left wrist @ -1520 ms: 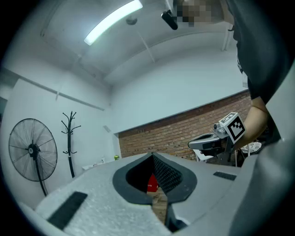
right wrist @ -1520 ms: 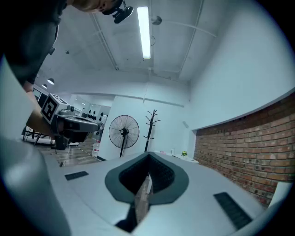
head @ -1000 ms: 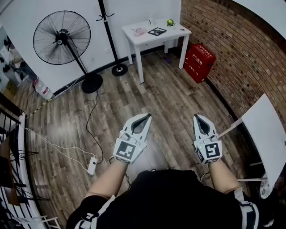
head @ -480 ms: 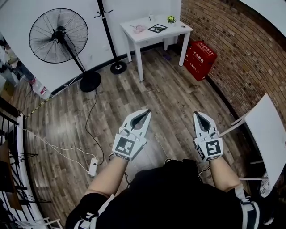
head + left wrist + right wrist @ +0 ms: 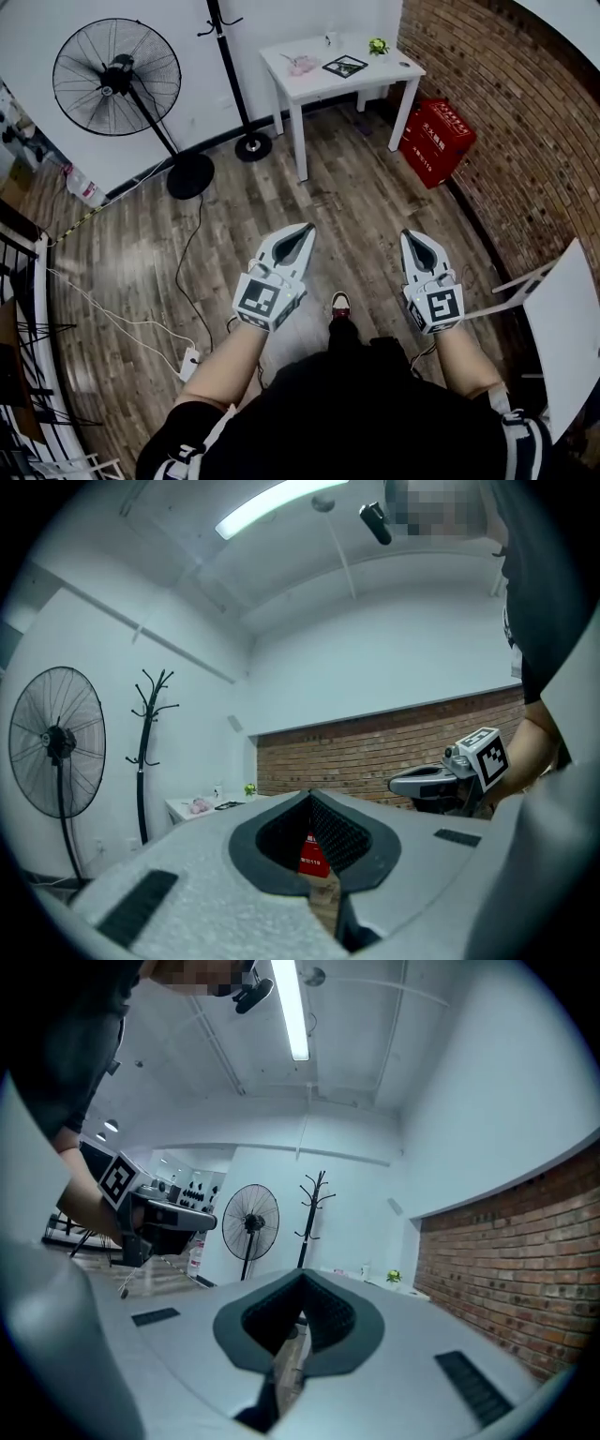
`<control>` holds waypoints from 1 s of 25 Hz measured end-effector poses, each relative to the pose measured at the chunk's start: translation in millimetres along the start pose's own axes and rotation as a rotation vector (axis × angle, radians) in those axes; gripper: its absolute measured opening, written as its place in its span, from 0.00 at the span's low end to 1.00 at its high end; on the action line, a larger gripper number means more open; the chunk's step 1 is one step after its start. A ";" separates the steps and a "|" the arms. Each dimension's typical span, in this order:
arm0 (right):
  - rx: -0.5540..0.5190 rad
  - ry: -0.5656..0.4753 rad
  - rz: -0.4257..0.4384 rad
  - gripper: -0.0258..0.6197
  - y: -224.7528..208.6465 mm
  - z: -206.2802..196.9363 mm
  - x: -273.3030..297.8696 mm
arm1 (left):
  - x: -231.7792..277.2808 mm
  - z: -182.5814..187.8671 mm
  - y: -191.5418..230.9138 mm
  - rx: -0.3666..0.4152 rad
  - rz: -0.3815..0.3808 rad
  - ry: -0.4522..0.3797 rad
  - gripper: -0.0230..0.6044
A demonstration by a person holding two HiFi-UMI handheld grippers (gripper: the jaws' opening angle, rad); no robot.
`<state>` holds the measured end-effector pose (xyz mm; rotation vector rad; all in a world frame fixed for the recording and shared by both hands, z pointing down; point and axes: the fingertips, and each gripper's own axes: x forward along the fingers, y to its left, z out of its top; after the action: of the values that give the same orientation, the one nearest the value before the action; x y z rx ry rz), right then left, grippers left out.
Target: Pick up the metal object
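Note:
No metal object can be told apart from here. Far ahead stands a white table point(image 5: 367, 75) with a pink thing point(image 5: 302, 64), a flat black square point(image 5: 344, 66), a small green plant point(image 5: 378, 45) and a tiny dark item point(image 5: 403, 64). My left gripper point(image 5: 307, 228) and right gripper point(image 5: 407, 234) are held side by side above the wooden floor, well short of the table. Both are shut and hold nothing. In the left gripper view the jaws point(image 5: 310, 795) meet at the tips. In the right gripper view the jaws point(image 5: 302, 1275) are also closed.
A standing fan point(image 5: 117, 78) and a coat stand point(image 5: 234, 84) are at the back left. A red crate point(image 5: 438, 141) sits by the brick wall. A white board on legs point(image 5: 562, 328) is at the right. A power strip point(image 5: 190, 359) and cables lie on the floor at left.
The view has shifted: table and red crate sit further right, and a shoe now shows between the grippers. Both grippers stay shut and side by side.

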<state>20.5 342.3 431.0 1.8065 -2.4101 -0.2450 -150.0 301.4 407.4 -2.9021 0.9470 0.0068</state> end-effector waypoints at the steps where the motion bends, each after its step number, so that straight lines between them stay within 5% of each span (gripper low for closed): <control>1: 0.004 0.000 0.008 0.03 -12.8 -2.4 18.7 | 18.7 -1.2 12.2 0.005 0.005 0.003 0.05; 14: -0.019 -0.026 0.014 0.03 -175.5 -7.3 195.9 | 222.8 7.8 145.3 0.072 0.053 -0.001 0.05; 25: -0.015 0.013 -0.073 0.03 -254.3 -41.6 330.1 | 363.6 -19.6 241.2 0.069 -0.064 -0.010 0.05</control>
<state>175.0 -46.7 420.4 1.8855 -2.3307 -0.2566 1.3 -108.2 395.4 -2.8645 0.8352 -0.0157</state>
